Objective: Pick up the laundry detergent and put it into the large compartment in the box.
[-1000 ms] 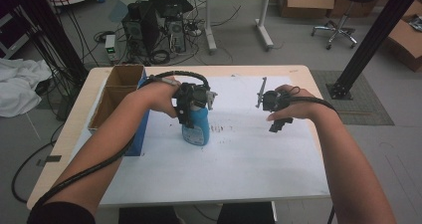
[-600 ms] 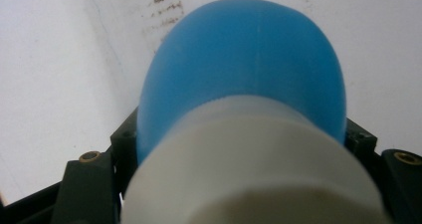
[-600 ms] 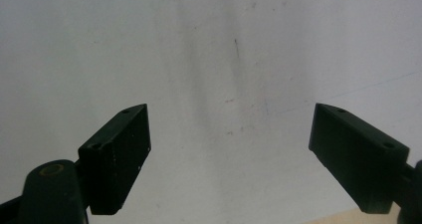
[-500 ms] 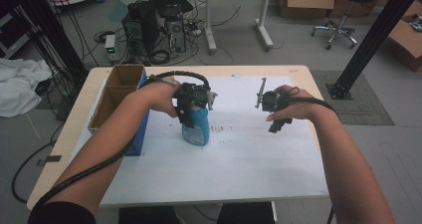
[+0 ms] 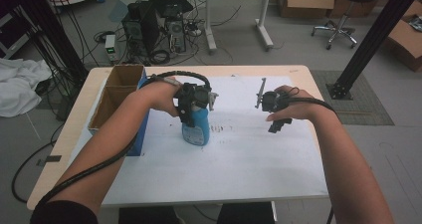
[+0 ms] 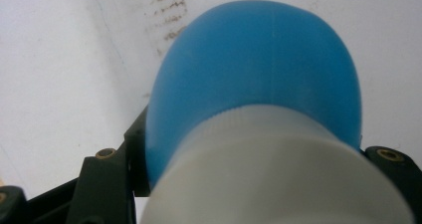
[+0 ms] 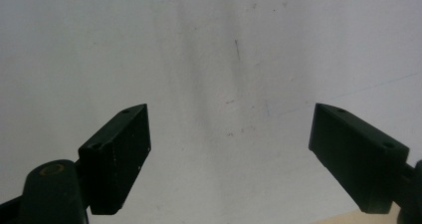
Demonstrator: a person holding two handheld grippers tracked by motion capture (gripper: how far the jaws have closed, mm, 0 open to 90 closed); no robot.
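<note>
A blue bottle (image 5: 196,130) with a white cap stands upright on the white sheet (image 5: 239,169) left of the table's middle. My left gripper (image 5: 192,105) comes down over its top; its jaws have just been closing and now press the bottle's neck from both sides. In the left gripper view the blue bottle (image 6: 259,69) and its white cap (image 6: 278,164) sit between the two black jaws. My right gripper (image 5: 279,126) hovers over the sheet to the right, well apart from the bottle. Its jaws (image 7: 231,149) stand wide open with only white paper behind them.
An open cardboard box (image 5: 112,102) with a blue side stands at the table's left edge, close to my left forearm. The white sheet has faint marks (image 5: 217,129) beside the bottle. Cables trail from both grippers along the forearms.
</note>
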